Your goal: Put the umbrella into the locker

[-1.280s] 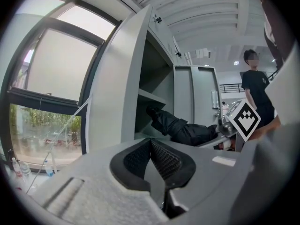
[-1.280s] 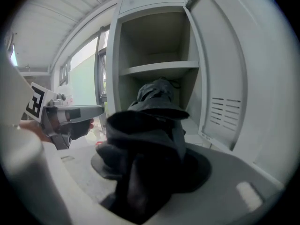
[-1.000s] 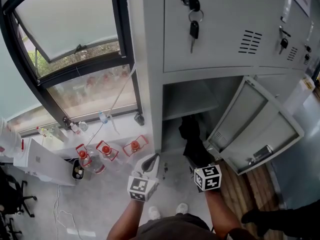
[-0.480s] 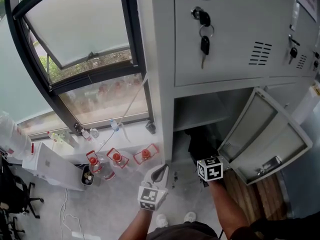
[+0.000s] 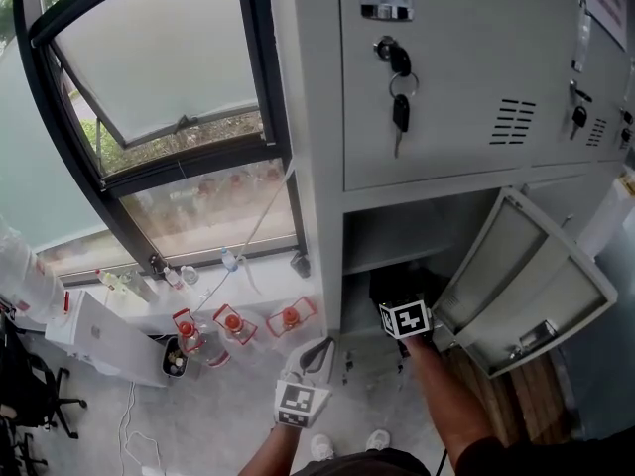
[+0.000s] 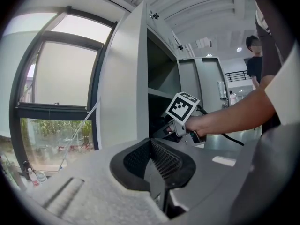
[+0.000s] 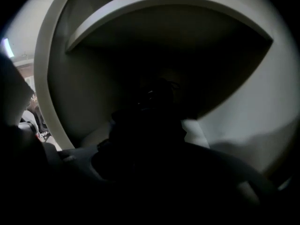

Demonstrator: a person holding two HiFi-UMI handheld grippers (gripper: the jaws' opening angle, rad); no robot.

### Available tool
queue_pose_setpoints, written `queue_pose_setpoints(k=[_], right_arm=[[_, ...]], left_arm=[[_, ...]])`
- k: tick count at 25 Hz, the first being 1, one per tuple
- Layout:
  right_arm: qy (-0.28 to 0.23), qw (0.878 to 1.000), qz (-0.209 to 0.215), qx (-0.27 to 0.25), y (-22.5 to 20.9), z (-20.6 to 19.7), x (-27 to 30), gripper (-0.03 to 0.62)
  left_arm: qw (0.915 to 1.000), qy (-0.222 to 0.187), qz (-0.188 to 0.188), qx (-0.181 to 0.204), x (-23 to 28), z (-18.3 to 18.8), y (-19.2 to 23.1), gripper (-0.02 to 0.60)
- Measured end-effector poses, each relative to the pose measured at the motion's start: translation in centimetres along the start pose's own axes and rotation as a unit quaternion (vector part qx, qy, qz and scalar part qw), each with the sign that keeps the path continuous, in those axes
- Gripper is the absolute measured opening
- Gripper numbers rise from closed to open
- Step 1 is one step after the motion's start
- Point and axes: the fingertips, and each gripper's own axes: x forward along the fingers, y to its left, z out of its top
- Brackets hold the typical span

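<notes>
The right tool (image 5: 403,305) has pushed up and deeper into the open lower compartment since a moment ago, and the black umbrella (image 5: 392,284) has gone in with it, so less of it hangs outside the opening. At the far left the tilted window (image 5: 149,77) stands open in its dark frame, and below it a few red-capped bottles (image 5: 233,323) sit on the floor by the sill. Next over, the left tool (image 5: 317,350) hangs low in front of the person, clenched with its ribbed pads pressed together on nothing (image 6: 152,156), pointing toward the grey locker (image 5: 316,167). A bunch of keys (image 5: 399,87) dangles from the lock of the closed upper door. Beneath it, the right tool's marker cube (image 5: 405,317) sits at the mouth of the compartment, and from its own view the tool (image 7: 147,139) is clamped on the umbrella (image 7: 145,111), a dark bundle against the pale inner walls under the shelf. To the right, the compartment's door (image 5: 526,276) swings wide open.
</notes>
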Motion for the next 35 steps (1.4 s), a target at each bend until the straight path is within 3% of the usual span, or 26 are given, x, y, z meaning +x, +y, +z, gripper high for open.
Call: queue_pose_setpoints(k=[4, 9, 20, 27, 35], right_arm=[[0.022, 1.0, 0.002, 0.01, -0.2, 0.3, 1.4, 0.253], [0.054, 0.998, 0.009, 0.01, 0.3, 0.0, 2.6, 0.258], [0.074, 0.997, 0.017, -0.01, 0.3, 0.1, 2.9, 0.279], [0.032, 0.999, 0.001, -0.028, 0.2, 1.5, 2.0, 0.33], [-0.052, 0.997, -0.013, -0.05, 1.0, 4.4, -2.7, 0.333]], left_arm=[[1.0, -0.001, -0.007, 0.0, 0.1, 0.2, -0.3, 0.005], [0.9996, -0.006, -0.014, 0.025, 0.1, 1.3, -0.8, 0.005], [0.9995, 0.002, -0.029, 0.012, 0.4, 0.7, -1.4, 0.005], [0.9991, 0.007, -0.038, 0.015, -0.1, 0.6, -1.9, 0.006], [0.9991, 0.0, -0.041, 0.009, -0.7, 1.1, -1.6, 0.005]])
